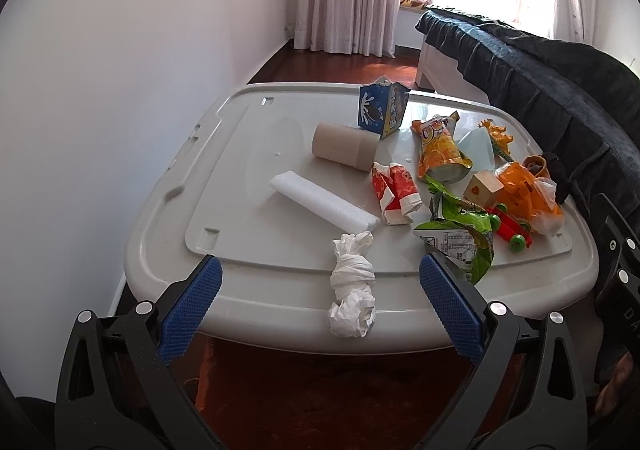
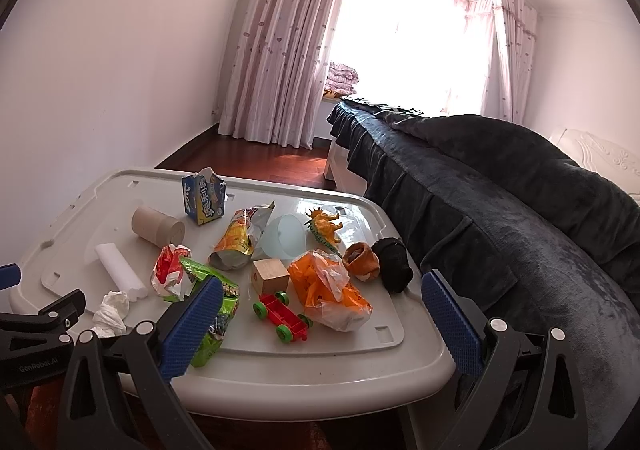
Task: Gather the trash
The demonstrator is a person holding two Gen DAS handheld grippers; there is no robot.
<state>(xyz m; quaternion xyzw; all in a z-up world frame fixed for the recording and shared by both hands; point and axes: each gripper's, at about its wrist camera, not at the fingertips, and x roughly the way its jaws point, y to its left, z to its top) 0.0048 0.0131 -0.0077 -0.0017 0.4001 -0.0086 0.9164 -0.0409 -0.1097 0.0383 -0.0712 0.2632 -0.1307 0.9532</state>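
Trash lies on a grey bin lid [image 1: 168, 234]: a crumpled white tissue [image 1: 352, 286], a white foam strip [image 1: 320, 205], a cardboard roll [image 1: 344, 145], a blue carton [image 1: 382, 109], a red-white wrapper [image 1: 396, 193], a green wrapper [image 1: 460, 230], an orange snack bag [image 1: 440, 149] and an orange plastic bag [image 2: 332, 290]. My left gripper [image 1: 320, 282] is open, its jaws on either side of the tissue at the lid's near edge. My right gripper [image 2: 320, 298] is open and empty above the near right corner, over the red toy car [image 2: 282, 316].
Toys sit among the trash: a wooden block [image 2: 270, 276], a dinosaur [image 2: 326, 228], a pale blue cup [image 2: 284, 236] and socks [image 2: 380, 262]. A bed with a dark blanket [image 2: 500, 185] stands right of the lid. A white wall is on the left.
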